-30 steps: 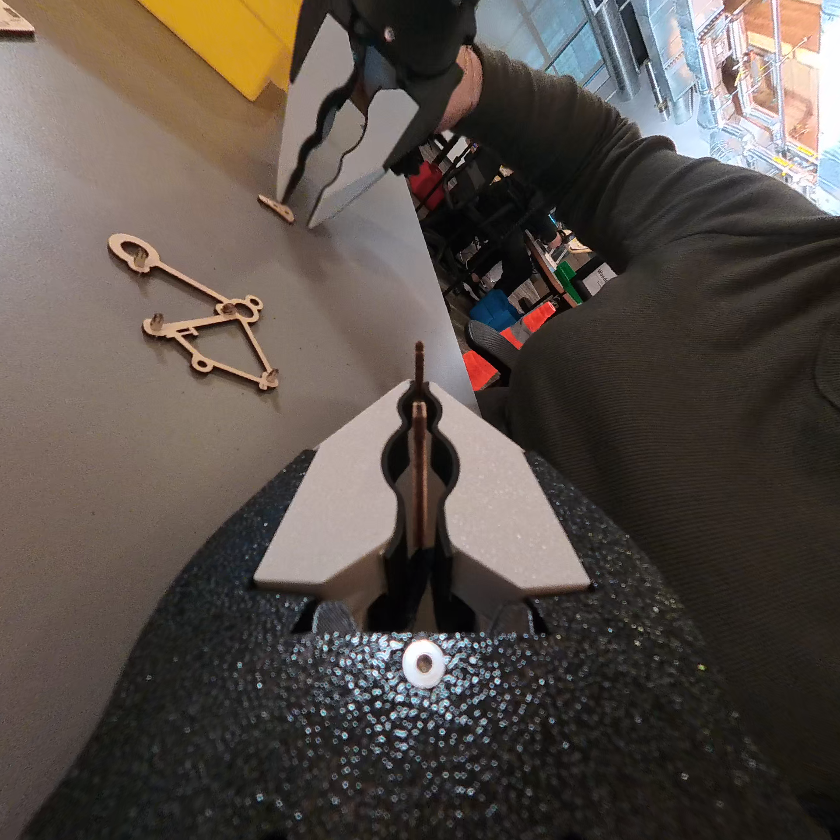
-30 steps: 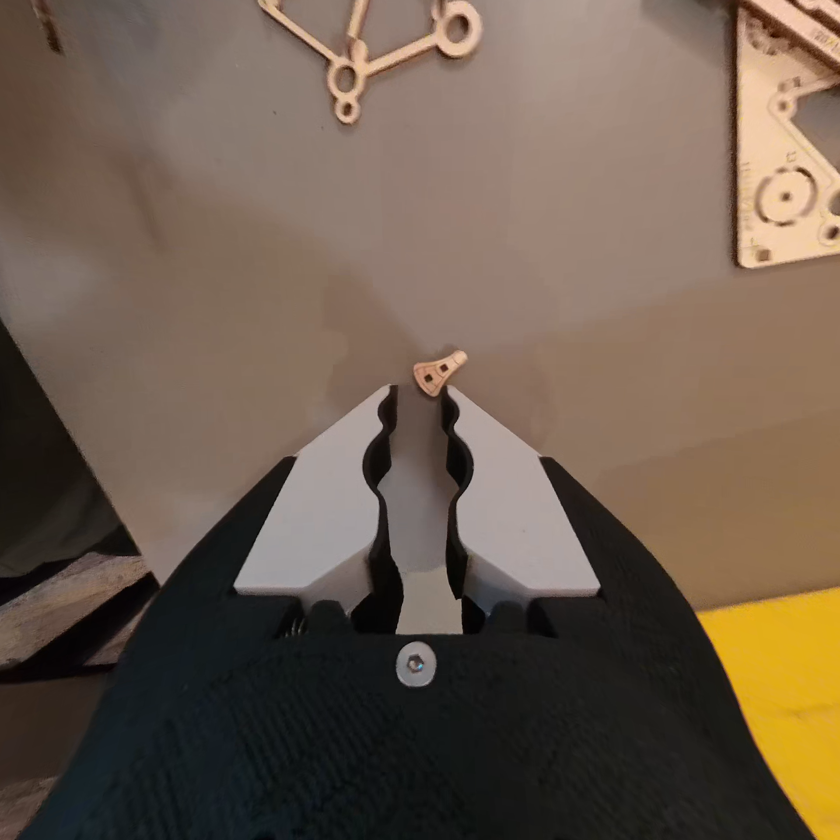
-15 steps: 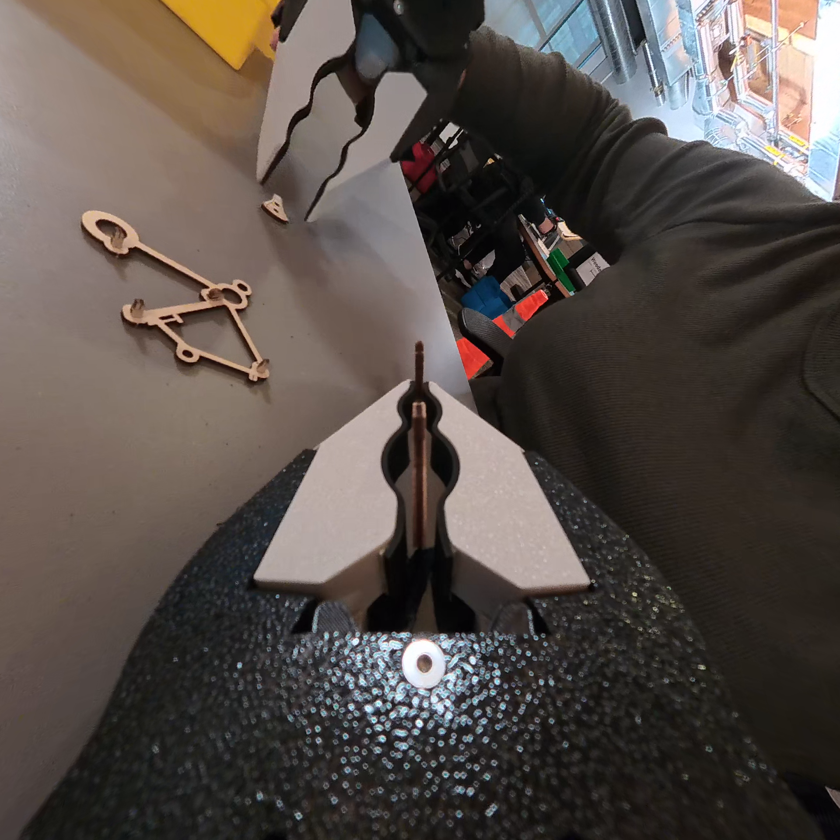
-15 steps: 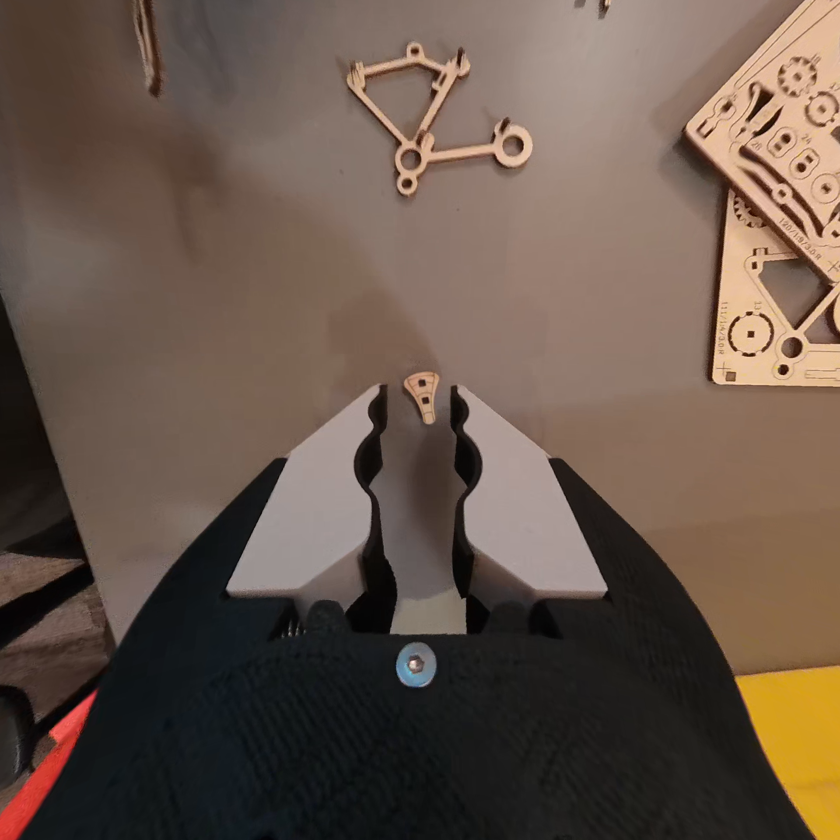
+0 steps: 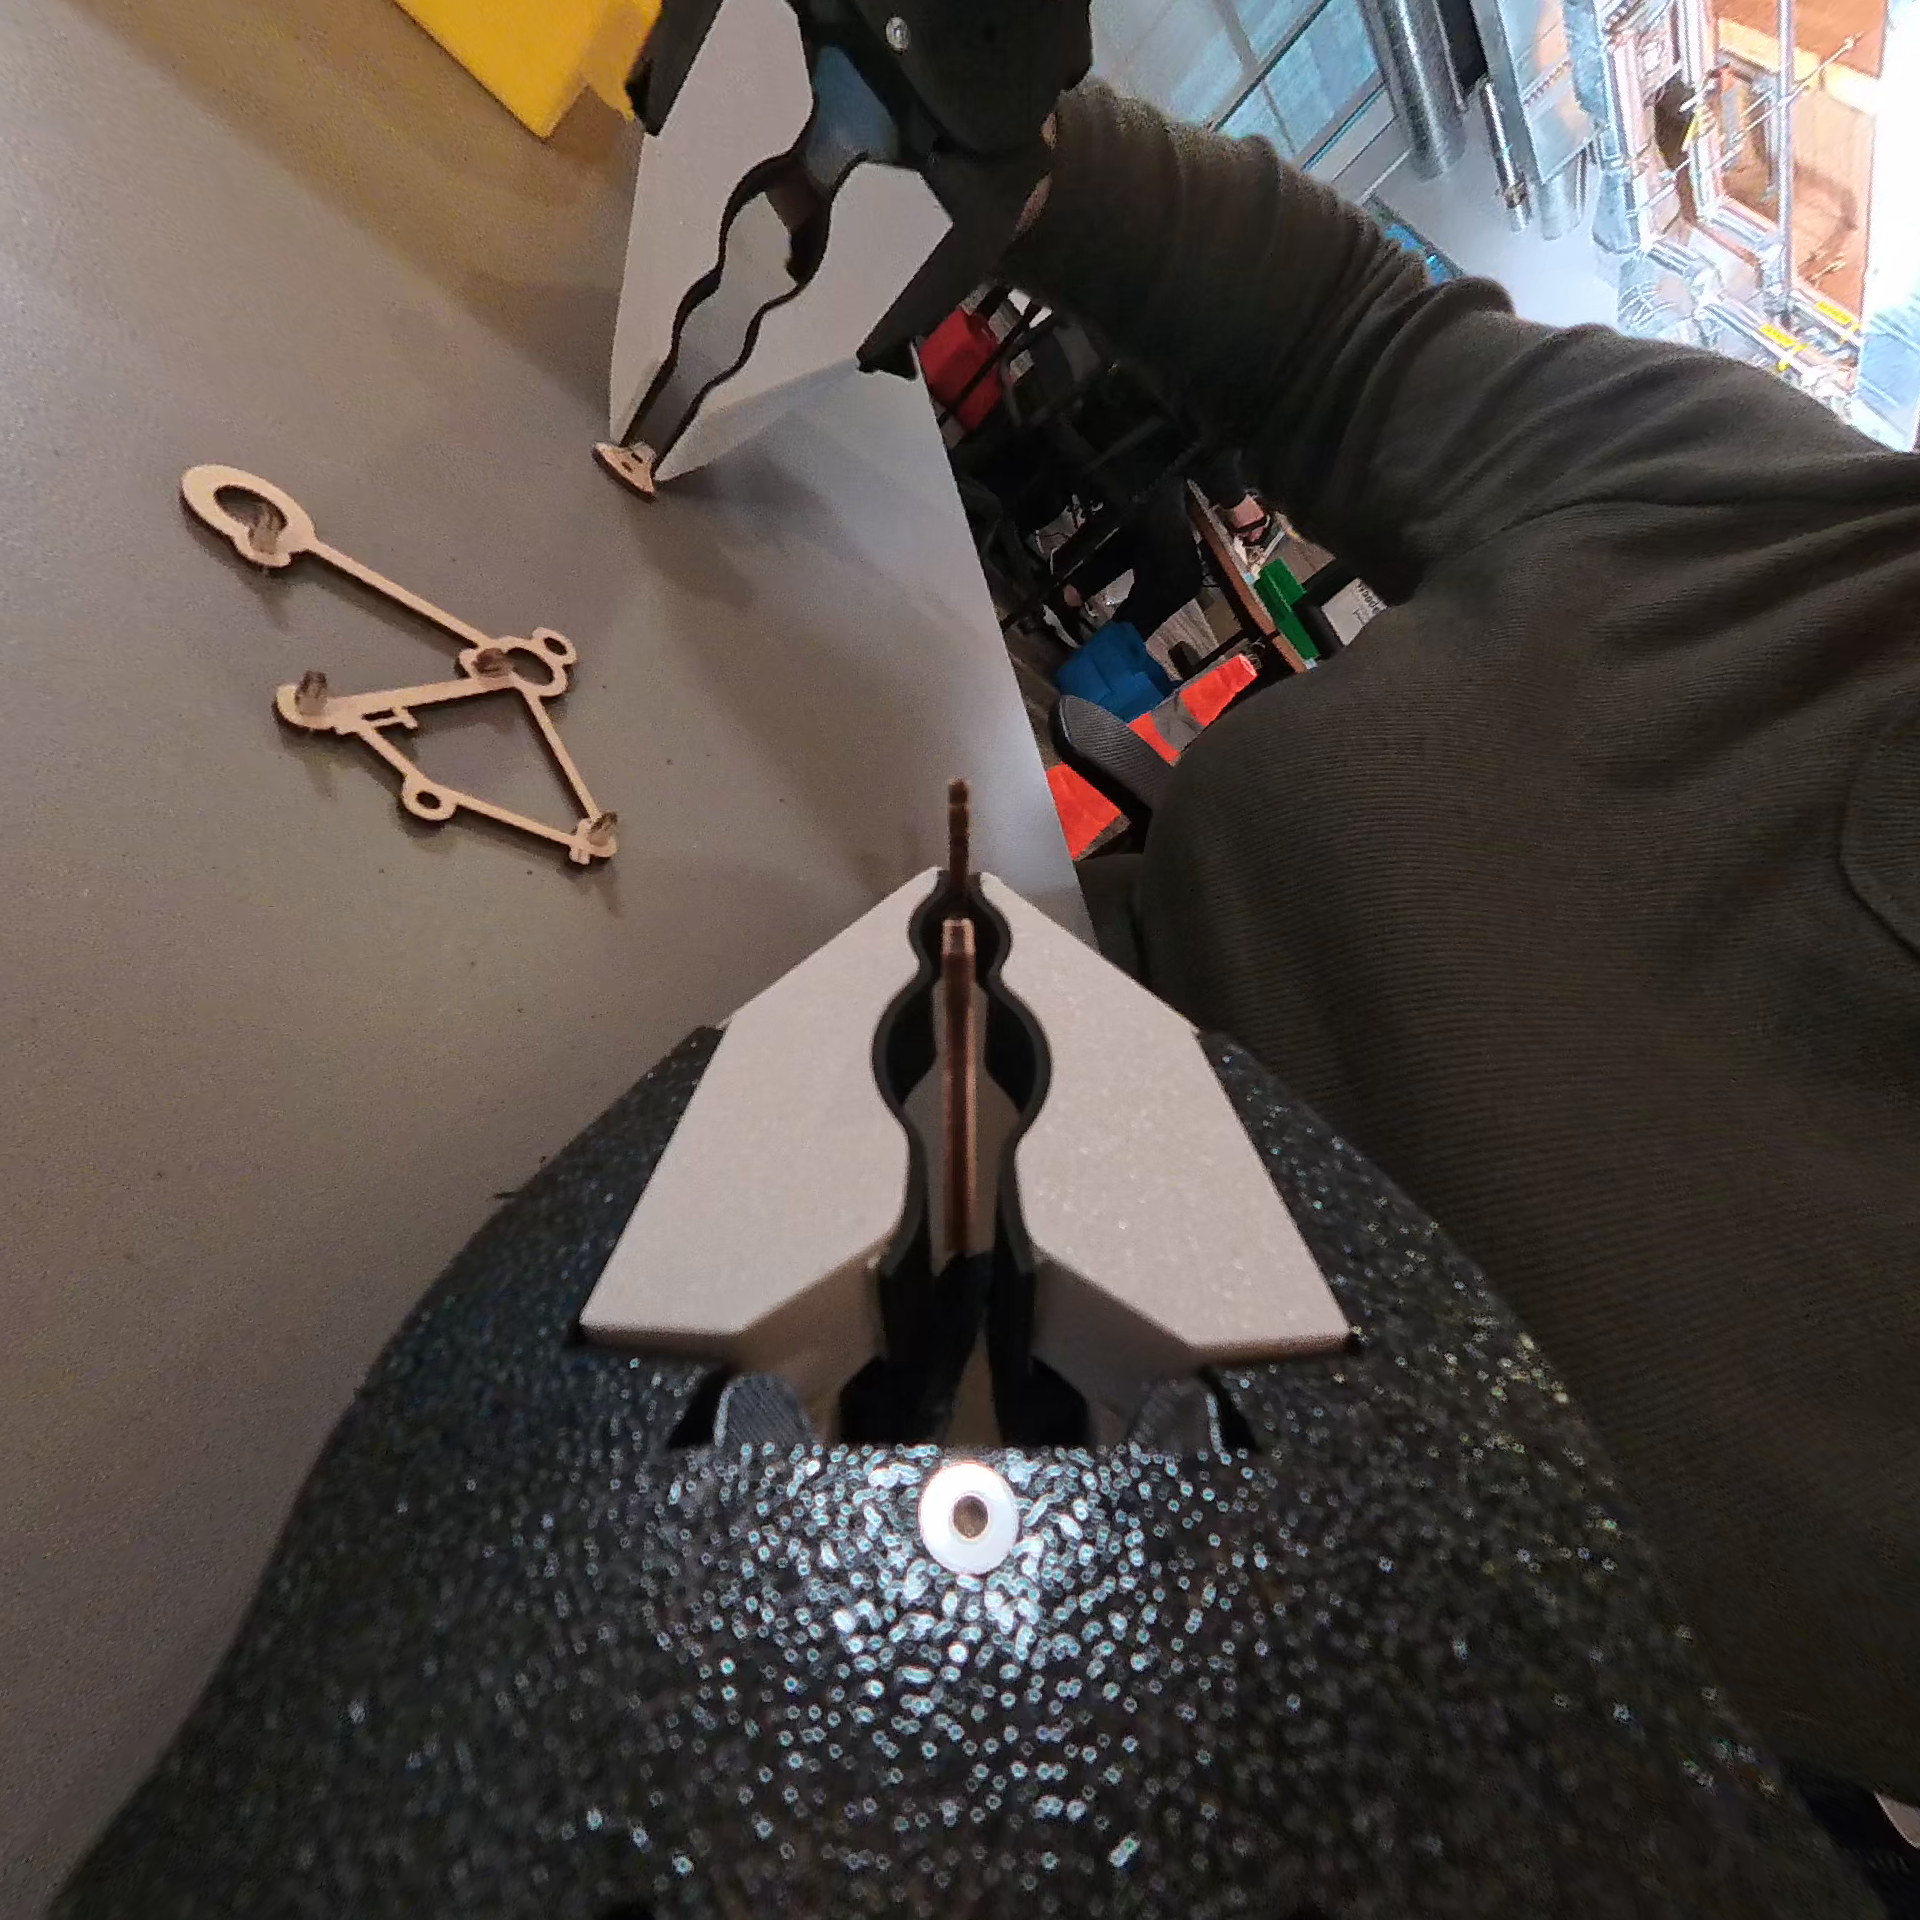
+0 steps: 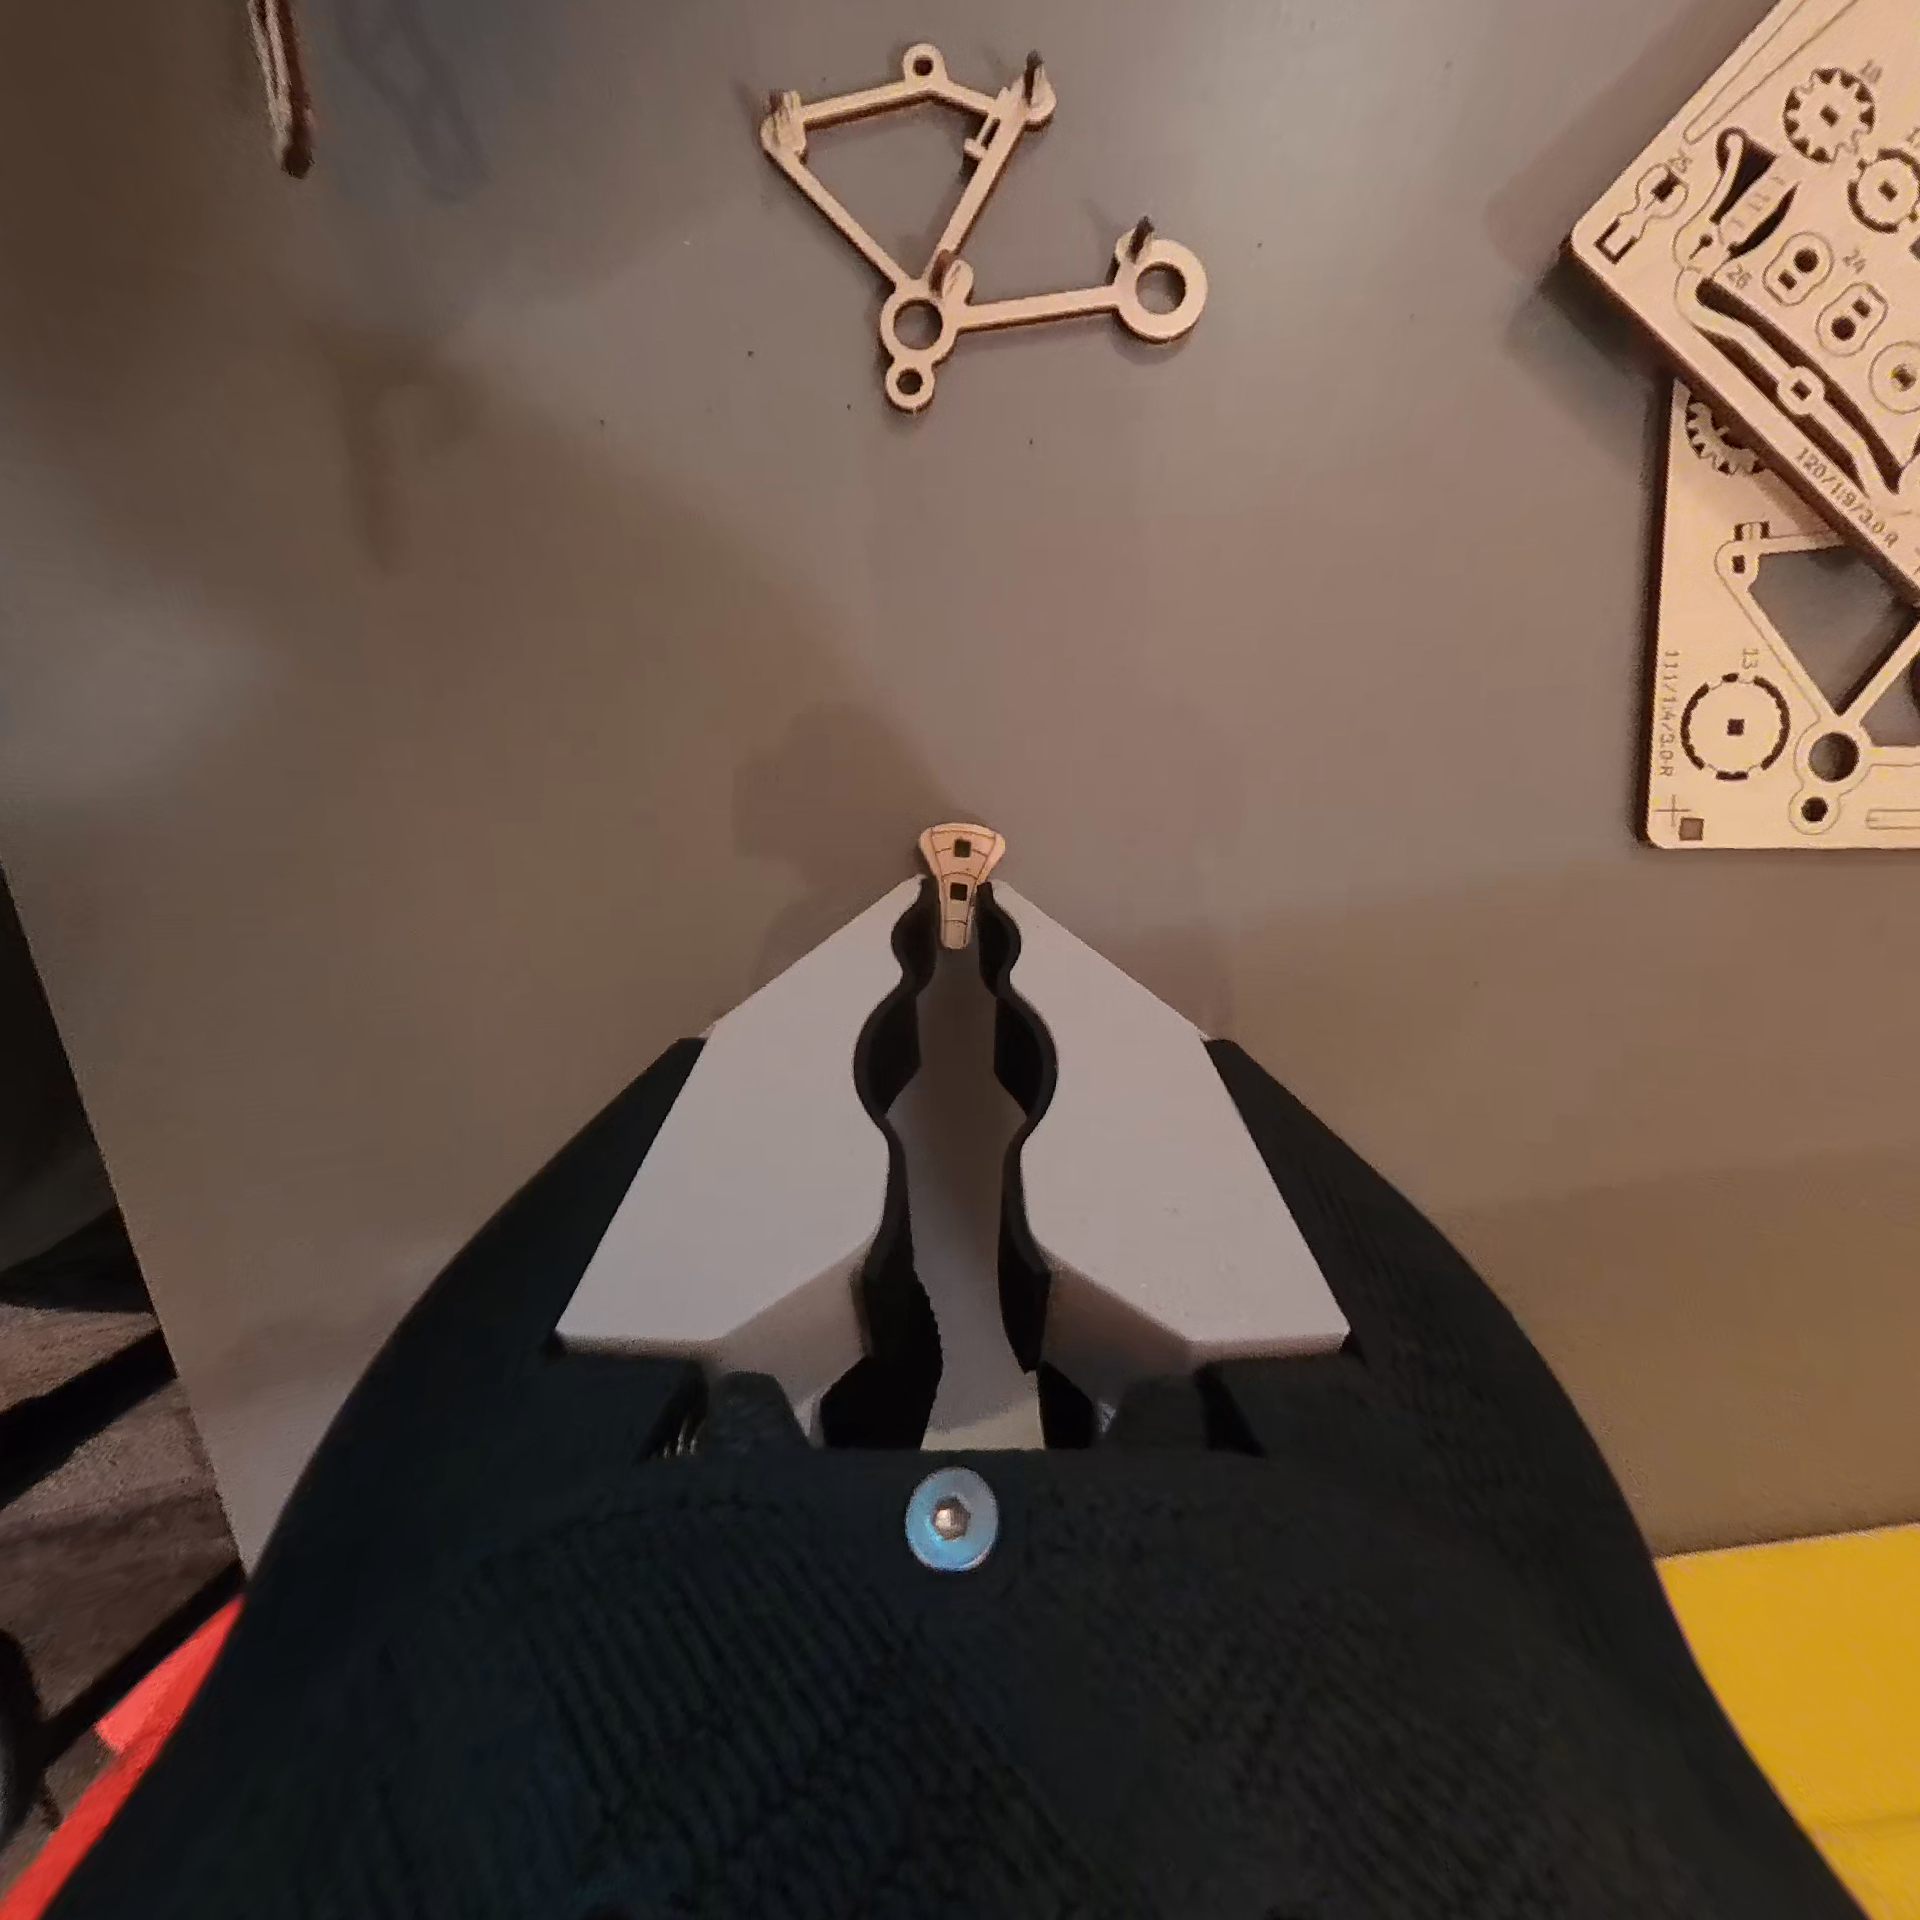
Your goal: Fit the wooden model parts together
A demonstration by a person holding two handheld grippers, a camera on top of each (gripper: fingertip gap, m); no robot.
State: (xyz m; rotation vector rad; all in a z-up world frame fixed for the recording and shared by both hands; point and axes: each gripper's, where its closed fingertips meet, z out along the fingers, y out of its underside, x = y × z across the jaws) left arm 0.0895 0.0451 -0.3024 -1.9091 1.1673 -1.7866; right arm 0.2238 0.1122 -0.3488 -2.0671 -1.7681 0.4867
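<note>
- Left wrist view: left tongs [image 5: 958, 894] were clamped on a thin wooden strip [image 5: 958, 1081], held edge-on w/ its tip poking out past the fingertips. They hung above the counter [image 5: 260, 1091], close to its near edge by the person's dark sleeve [image 5: 1507, 727].
- Same view: right tongs [image 5: 646, 457] stood tip-down on the counter further along that edge, tips at a small wedge-shaped part [image 5: 627, 468]. Wooden frame sub-assembly [image 5: 416, 675] lay flat toward the counter's middle, apart from both tongs, small pegs standing up from it. Yellow box [image 5: 530, 52] sat at the far side.
- Right wrist view: right tongs [image 6: 958, 902] were narrowed around the stem of the small wedge-shaped part [image 6: 960, 871], fan end sticking out ahead. Can't tell if it was truly gripped or just bracketed; it seemed to lie flat on the counter [image 6: 416, 623].
- Same view: frame sub-assembly [image 6: 966, 229] lay further in, well apart. Two laser-cut part sheets [image 6: 1766, 520] overlapped at the counter's right side; yellow box corner [image 6: 1818, 1662] showed at lower right.
- Step in hand, as I judged it: picking up the wedge part w/ the right tongs.
- To do it well: close squarely on the stem, not the flared end, so it can't pivot or squirt out. Part is thin & flat, so tips should stay pressed low on the counter while closing, then lift slowly & check it's level before taking it to the frame or strip.
</note>
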